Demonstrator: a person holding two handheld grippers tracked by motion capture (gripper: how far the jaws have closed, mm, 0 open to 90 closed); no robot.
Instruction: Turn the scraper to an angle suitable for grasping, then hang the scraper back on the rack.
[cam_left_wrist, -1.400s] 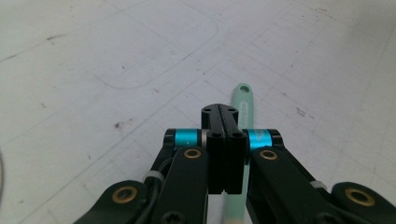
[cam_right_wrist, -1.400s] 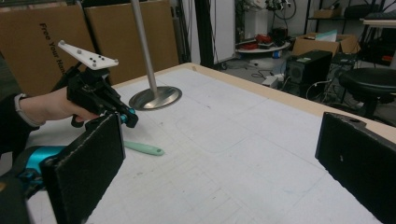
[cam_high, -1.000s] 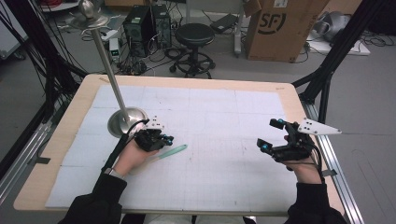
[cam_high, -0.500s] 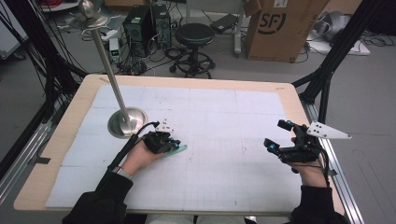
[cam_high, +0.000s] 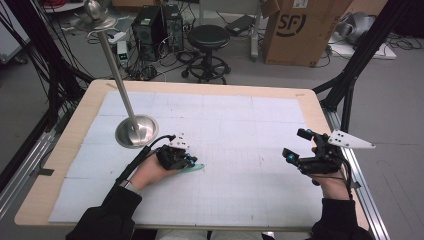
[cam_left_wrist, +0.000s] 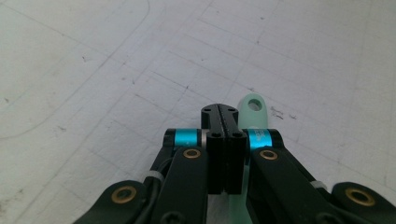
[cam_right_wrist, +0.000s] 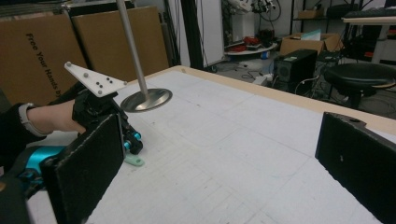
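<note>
A mint-green flat piece with a hole at its end lies on the white gridded mat. My left gripper rests low on the mat, right over the piece's near end. In the left gripper view its jaws are pressed together with nothing between them, and the green piece pokes out just beside and under the right jaw. My right gripper hovers at the mat's right side, jaws wide apart and empty. From the right gripper view the left gripper and green piece show at left.
A tall metal stand with a round base stands on the mat's back left, its pole leaning up and left. The wooden table edge borders the mat. Beyond the table stand a stool, computer cases and a cardboard box.
My left gripper has shifted slightly right and toward me, coming over the near end of the green piece. The right gripper has stayed in place.
</note>
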